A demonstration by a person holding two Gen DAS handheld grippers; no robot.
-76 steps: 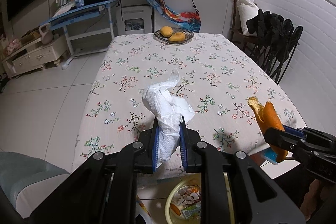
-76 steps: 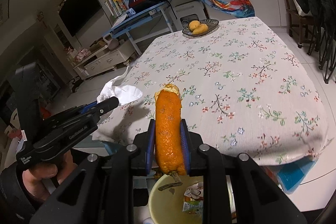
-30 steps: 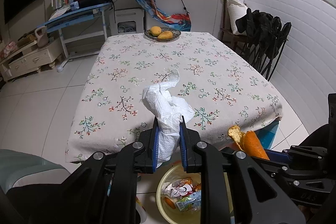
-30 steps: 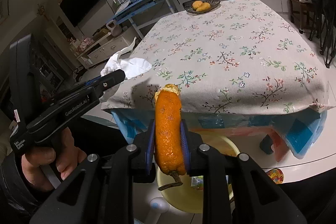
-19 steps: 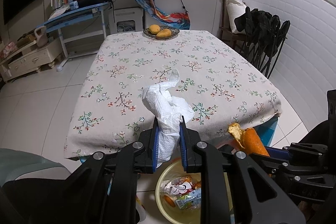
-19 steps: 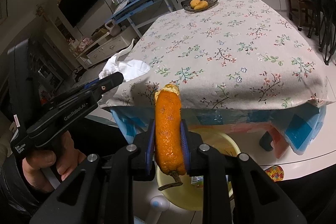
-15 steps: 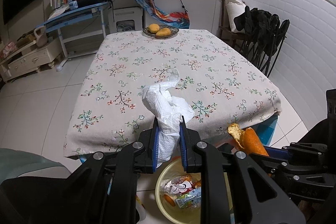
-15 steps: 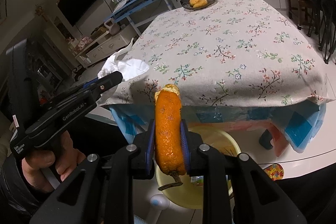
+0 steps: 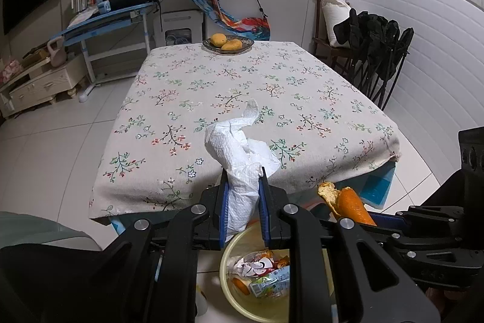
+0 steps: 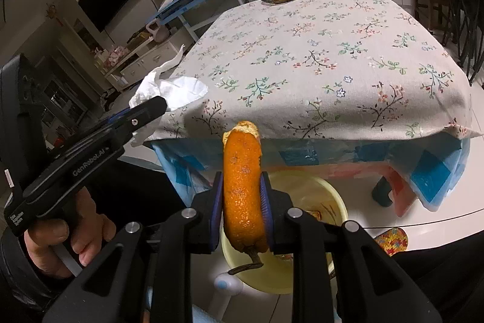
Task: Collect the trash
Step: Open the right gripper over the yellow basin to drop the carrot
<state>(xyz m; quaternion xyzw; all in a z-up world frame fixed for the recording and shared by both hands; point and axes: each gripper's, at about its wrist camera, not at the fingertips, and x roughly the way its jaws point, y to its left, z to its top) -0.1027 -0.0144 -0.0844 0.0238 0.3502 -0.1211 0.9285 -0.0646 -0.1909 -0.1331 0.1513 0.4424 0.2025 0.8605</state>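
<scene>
My left gripper is shut on a crumpled white paper towel, held just off the table's near edge above a yellow bin that holds wrappers. My right gripper is shut on an orange fruit peel, held above the same yellow bin. The peel also shows in the left wrist view, at the right. The paper towel also shows in the right wrist view, at the left.
A table with a floral cloth stands ahead, with a dish of mangoes at its far end. Black folding chairs stand to the right. A blue desk stands at the back left. The bin sits on the tiled floor below the table edge.
Both grippers have drawn back from over the table to beyond its near edge, still holding the towel and the peel. The bin now lies below them.
</scene>
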